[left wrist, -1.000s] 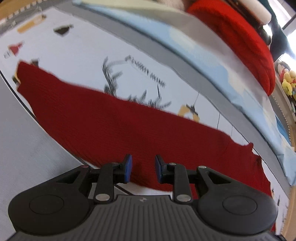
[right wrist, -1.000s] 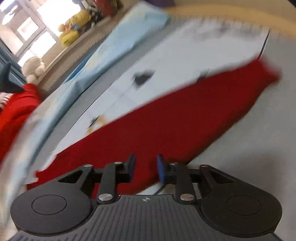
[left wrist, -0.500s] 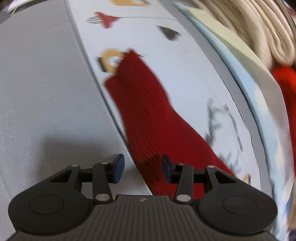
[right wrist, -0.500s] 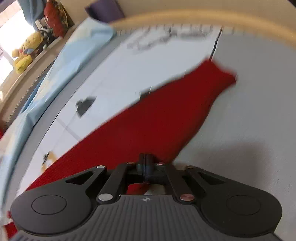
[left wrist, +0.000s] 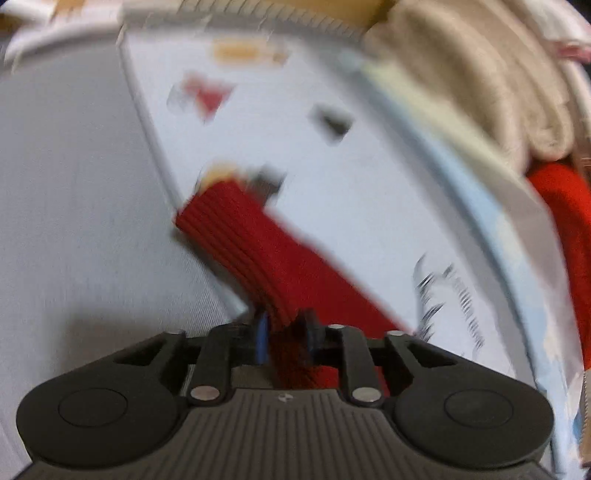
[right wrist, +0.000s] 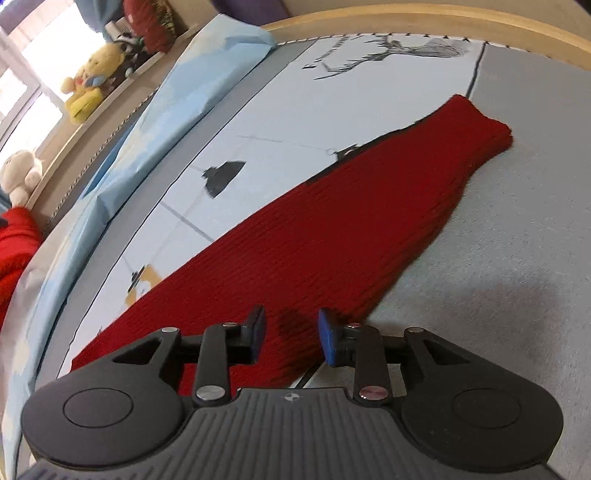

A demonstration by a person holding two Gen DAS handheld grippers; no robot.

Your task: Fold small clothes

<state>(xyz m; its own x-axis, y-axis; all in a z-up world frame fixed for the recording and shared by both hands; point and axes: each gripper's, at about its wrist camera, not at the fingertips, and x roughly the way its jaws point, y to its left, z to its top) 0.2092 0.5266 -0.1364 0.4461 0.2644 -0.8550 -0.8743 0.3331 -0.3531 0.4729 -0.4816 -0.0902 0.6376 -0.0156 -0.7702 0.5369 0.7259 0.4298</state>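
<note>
A long dark red ribbed knit garment (right wrist: pixel 351 214) lies flat along the seam between the grey sheet (right wrist: pixel 498 258) and the white printed cover (right wrist: pixel 295 110). In the blurred left wrist view, one end of the red knit (left wrist: pixel 258 251) runs back into my left gripper (left wrist: pixel 284 336). Its jaws are closing and a bunched fold of the knit sits pinched between the blue pads. My right gripper (right wrist: pixel 291 332) hovers low over the near edge of the knit. Its jaws are opening, and the cloth lies flat beneath them, unpinched.
A folded beige knit (left wrist: pixel 480 92) and a bright red garment (left wrist: pixel 565 221) lie at the far right in the left wrist view. A light blue blanket (right wrist: pixel 184 96) runs along the bed's far side, stuffed toys (right wrist: pixel 92 77) sit on a ledge, and a wooden bed rim (right wrist: pixel 443 14) curves behind.
My left gripper slid along to the garment's end, widened, then closed on a fold of it. My right gripper sank toward the knit, shut briefly, then opened again.
</note>
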